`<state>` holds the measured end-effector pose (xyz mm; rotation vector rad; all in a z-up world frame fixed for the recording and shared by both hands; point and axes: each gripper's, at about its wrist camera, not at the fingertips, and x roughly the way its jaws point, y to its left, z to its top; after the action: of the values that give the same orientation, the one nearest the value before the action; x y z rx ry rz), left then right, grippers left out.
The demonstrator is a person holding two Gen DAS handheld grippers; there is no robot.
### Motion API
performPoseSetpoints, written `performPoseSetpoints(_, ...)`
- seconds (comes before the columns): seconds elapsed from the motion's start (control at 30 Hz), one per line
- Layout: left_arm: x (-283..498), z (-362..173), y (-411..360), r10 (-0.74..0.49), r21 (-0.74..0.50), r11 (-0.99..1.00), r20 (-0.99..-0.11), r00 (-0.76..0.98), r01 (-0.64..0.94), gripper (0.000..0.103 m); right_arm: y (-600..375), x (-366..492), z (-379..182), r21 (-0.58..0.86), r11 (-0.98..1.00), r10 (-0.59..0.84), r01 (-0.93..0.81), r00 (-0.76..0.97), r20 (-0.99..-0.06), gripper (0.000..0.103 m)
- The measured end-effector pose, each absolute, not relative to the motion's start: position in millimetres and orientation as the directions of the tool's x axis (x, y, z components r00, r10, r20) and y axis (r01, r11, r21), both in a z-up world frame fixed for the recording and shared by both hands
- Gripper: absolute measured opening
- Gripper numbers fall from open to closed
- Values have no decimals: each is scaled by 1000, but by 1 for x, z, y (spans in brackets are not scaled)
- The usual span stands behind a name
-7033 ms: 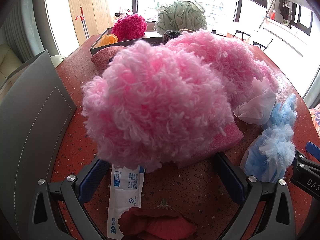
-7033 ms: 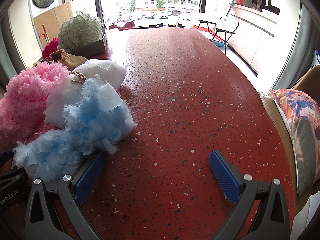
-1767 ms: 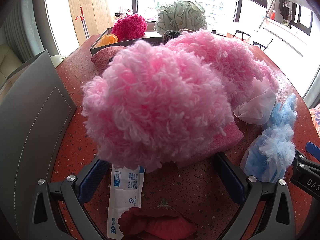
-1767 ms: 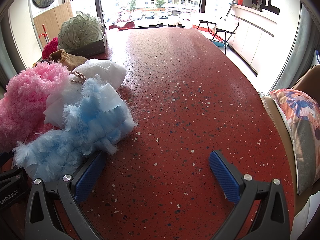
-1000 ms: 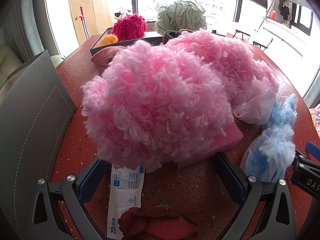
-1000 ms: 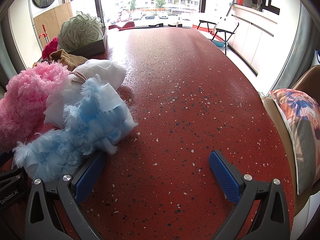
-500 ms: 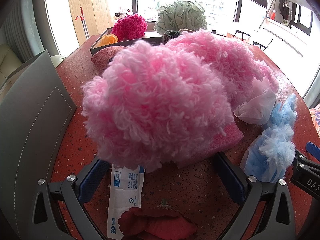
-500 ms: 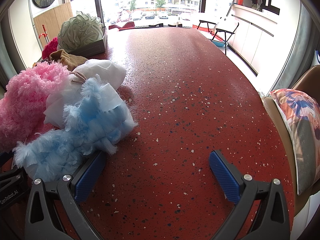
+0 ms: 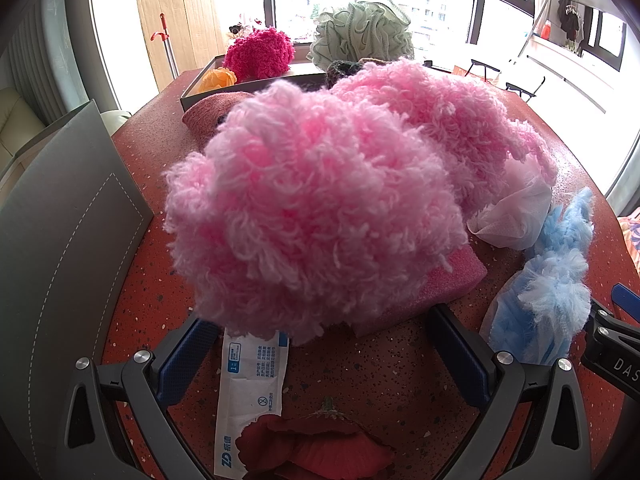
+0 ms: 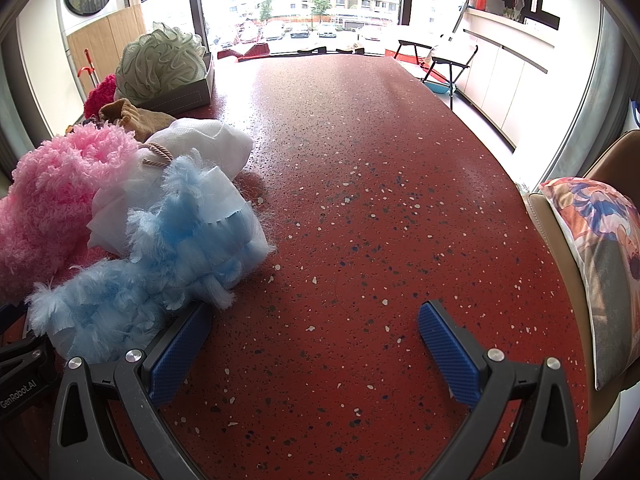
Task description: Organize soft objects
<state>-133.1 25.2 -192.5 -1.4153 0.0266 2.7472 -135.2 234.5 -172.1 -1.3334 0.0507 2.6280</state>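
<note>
The soft objects lie heaped on the left half of a red speckled table [image 10: 360, 168]. The largest is a fluffy pink yarn bundle [image 9: 320, 208], resting on a pink foam pad [image 9: 452, 280] directly ahead of the left gripper [image 9: 320, 356]. To the right of the bundle lies a white gauze bag [image 9: 516, 216], and beside that a pale blue feathery bundle [image 9: 548, 292]. The blue bundle touches the left finger of the right gripper [image 10: 316, 344].

A white sealed packet [image 9: 248, 392] with blue print lies flat between the left gripper's fingers, its far end tucked under the pink yarn. A dark red fabric flower [image 9: 316, 448] lies at the near edge of the left wrist view.

At the far side of the heap stands a shallow grey box [image 10: 180, 98]. It holds a green mesh puff [image 9: 362, 36], a magenta pompom [image 9: 260, 54] and an orange fabric flower [image 9: 218, 79]. A brown drawstring pouch [image 10: 132, 118] lies just in front of the box.

Left gripper: jaws spread wide, holding nothing. Right gripper: jaws spread wide over bare tabletop, holding nothing.

A grey stitched panel [image 9: 60, 240] stands at the table's left edge. A patterned cushion [image 10: 596, 256] rests on a chair to the right.
</note>
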Motion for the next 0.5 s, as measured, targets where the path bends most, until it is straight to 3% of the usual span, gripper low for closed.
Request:
performPoseSetpoints(0.4, -134, -193, 26, 32, -9, -999, -816, -577, -43, 103, 235, -135, -172, -56, -981, 155, -186, -575, -803, 103)
performPoseSetpoints(0.5, -138, -192, 24, 49, -10, -997, -852, -522, -76, 103, 235, -135, -172, -57, -981, 155, -186, -575, -804, 103)
